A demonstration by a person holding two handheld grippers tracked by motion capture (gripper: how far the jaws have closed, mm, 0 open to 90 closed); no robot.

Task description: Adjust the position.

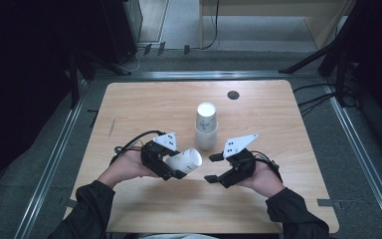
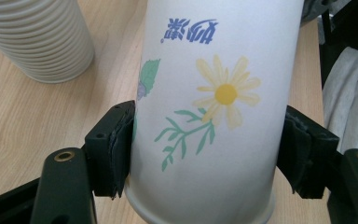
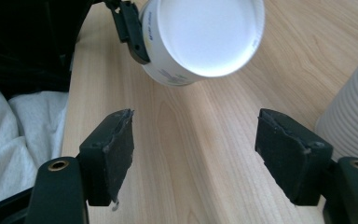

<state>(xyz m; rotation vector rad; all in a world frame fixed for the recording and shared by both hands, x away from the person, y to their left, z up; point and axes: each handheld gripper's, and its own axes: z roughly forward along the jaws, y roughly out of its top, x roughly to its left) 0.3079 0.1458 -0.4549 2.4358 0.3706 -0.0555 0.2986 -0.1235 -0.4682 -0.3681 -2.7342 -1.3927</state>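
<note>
A white paper cup (image 1: 185, 161) printed with a yellow daisy lies on its side in my left gripper (image 1: 171, 168), held above the wooden table (image 1: 144, 107). In the left gripper view both black pads (image 2: 116, 149) press the paper cup (image 2: 214, 112) near its base. The cup's open mouth (image 3: 209, 35) faces my right gripper (image 3: 193, 154), which stands open a short way off with only bare wood between its jaws. In the high view the right gripper (image 1: 214, 168) sits just right of the cup. A stack of ribbed white cups (image 1: 206, 125) stands upright behind both grippers.
The ribbed stack (image 2: 37, 37) is close beside the held cup, and its side (image 3: 352, 116) borders the right gripper. A dark round hole (image 1: 233, 94) sits near the table's far edge. Dark stands and cables surround the table on the floor.
</note>
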